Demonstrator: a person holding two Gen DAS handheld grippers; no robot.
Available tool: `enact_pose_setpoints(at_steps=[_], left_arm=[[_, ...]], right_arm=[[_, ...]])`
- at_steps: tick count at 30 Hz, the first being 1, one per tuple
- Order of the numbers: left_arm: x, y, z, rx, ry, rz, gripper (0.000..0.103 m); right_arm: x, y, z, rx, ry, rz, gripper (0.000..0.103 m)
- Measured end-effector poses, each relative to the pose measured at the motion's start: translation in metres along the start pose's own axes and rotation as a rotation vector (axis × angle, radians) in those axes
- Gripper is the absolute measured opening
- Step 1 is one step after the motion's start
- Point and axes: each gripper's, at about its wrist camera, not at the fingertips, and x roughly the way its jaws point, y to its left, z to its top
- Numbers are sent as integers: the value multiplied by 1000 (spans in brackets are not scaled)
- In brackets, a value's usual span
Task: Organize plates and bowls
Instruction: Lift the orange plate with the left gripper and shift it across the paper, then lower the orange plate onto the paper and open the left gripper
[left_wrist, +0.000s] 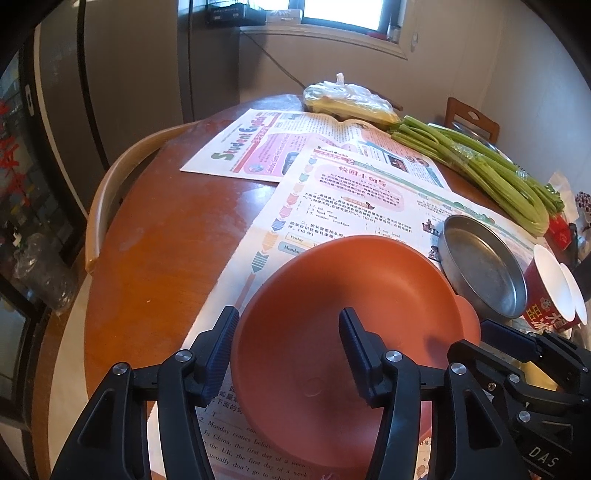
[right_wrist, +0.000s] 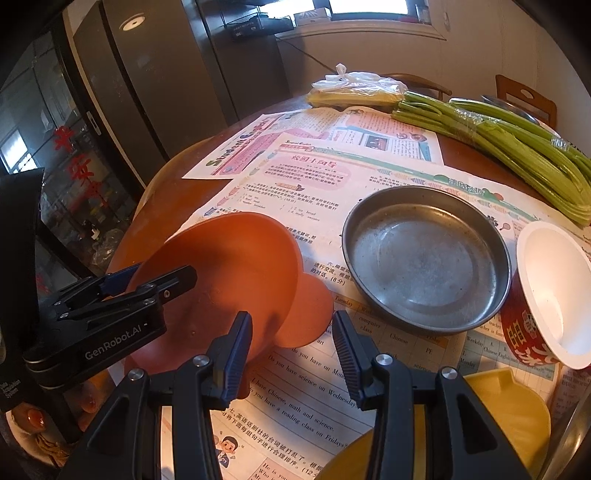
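Observation:
An orange bowl with a round ear handle sits tilted on newspaper. My left gripper straddles its near rim, one finger inside and one outside. Its jaws stand wider than the thin wall, so it is open. My right gripper is open with nothing between its pads, and the ear handle lies just beyond its tips. One of its blue fingers shows beside that handle. A steel dish rests to the right of the bowl. A yellow bowl lies at the near right.
A red paper cup with a white inside lies tipped beside the steel dish. Celery stalks and a bagged vegetable lie at the far side. Newspapers cover the round wooden table. A chair back curves at the left edge.

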Motion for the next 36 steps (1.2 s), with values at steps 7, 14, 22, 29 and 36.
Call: enact_pose_setpoints(at_steps=[7, 14, 22, 29, 36], left_arm=[[-12, 4, 1, -15, -32, 14, 60], [-34, 9, 1, -33, -72, 32, 61], [-59, -3, -3, -16, -102, -16, 62], [-80, -16, -9, 0, -125, -43, 62], [-93, -37, -19, 35, -114, -81, 62]], right_arm=[[-9, 2, -1, -2, -25, -4, 46], [-23, 1, -3, 4, -50, 3, 46], [-40, -1, -6, 7, -81, 12, 46], [-64, -11, -11, 27, -117, 4, 46], [-97, -27, -19, 43, -161, -8, 46]])
